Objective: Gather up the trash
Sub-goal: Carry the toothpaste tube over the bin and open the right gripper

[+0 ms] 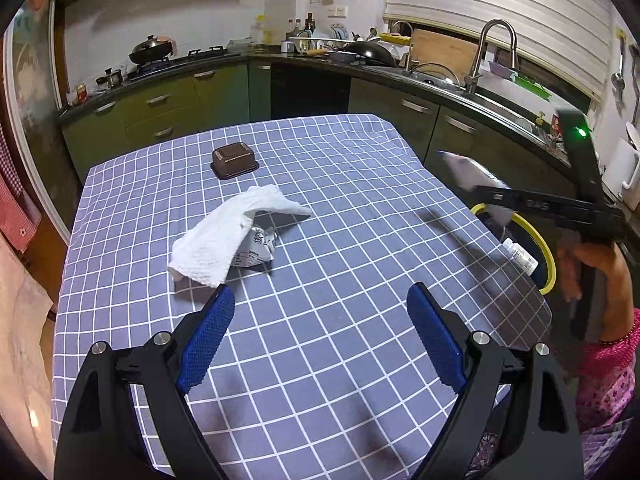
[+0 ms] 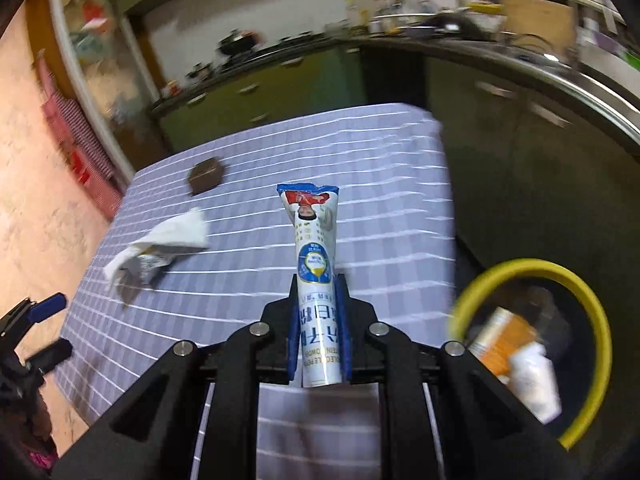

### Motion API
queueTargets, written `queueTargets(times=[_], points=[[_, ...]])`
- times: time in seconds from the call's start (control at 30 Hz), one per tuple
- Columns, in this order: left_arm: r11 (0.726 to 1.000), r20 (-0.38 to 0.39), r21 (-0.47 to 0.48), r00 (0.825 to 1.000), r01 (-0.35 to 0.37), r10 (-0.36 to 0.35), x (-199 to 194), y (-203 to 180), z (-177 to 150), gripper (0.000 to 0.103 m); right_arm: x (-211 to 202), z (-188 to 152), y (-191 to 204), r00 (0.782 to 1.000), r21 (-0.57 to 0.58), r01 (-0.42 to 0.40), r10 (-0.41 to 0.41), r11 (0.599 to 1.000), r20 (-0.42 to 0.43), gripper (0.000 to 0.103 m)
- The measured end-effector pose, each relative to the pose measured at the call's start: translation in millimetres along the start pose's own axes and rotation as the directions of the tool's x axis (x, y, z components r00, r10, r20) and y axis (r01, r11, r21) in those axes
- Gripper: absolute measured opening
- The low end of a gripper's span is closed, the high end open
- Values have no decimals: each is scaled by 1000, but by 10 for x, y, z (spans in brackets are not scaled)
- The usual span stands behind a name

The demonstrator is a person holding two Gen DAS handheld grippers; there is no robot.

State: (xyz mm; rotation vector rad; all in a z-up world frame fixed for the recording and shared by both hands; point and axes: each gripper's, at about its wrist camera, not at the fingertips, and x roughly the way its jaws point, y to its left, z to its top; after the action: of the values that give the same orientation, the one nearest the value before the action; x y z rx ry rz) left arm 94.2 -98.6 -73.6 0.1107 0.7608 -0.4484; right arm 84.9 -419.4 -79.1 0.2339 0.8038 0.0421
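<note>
My right gripper [image 2: 319, 280] is shut on a white and blue toothpaste tube [image 2: 314, 264] and holds it above the table's right edge; in the left wrist view the tube [image 1: 466, 170] is blurred. A yellow-rimmed trash bin [image 2: 596, 308] stands right of the table with an orange carton [image 2: 504, 338] and a white bottle [image 2: 534, 380] inside; the bin also shows in the left wrist view [image 1: 546, 254]. My left gripper [image 1: 320, 300] is open and empty above the checked cloth. A white paper towel [image 1: 224, 240] lies over a crumpled wrapper [image 1: 258, 250] just beyond its left finger.
A brown plastic tray [image 1: 234, 160] sits upside down at the far side of the blue checked tablecloth [image 1: 340, 200]. Green kitchen cabinets [image 1: 168, 100], a stove and a sink counter [image 1: 480, 92] curve behind and to the right of the table.
</note>
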Motion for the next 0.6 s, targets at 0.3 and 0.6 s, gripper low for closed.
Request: queueTargets(times=[0.3, 0.6], points=[[1000, -1, 19, 1000, 9, -9, 14, -93, 21, 87, -236, -280, -1033, 978, 149, 209, -208, 967, -22, 15], [999, -13, 36, 1000, 14, -13, 53, -170, 25, 87, -70, -486, -1612, 927, 191, 373, -356, 908, -118, 18]])
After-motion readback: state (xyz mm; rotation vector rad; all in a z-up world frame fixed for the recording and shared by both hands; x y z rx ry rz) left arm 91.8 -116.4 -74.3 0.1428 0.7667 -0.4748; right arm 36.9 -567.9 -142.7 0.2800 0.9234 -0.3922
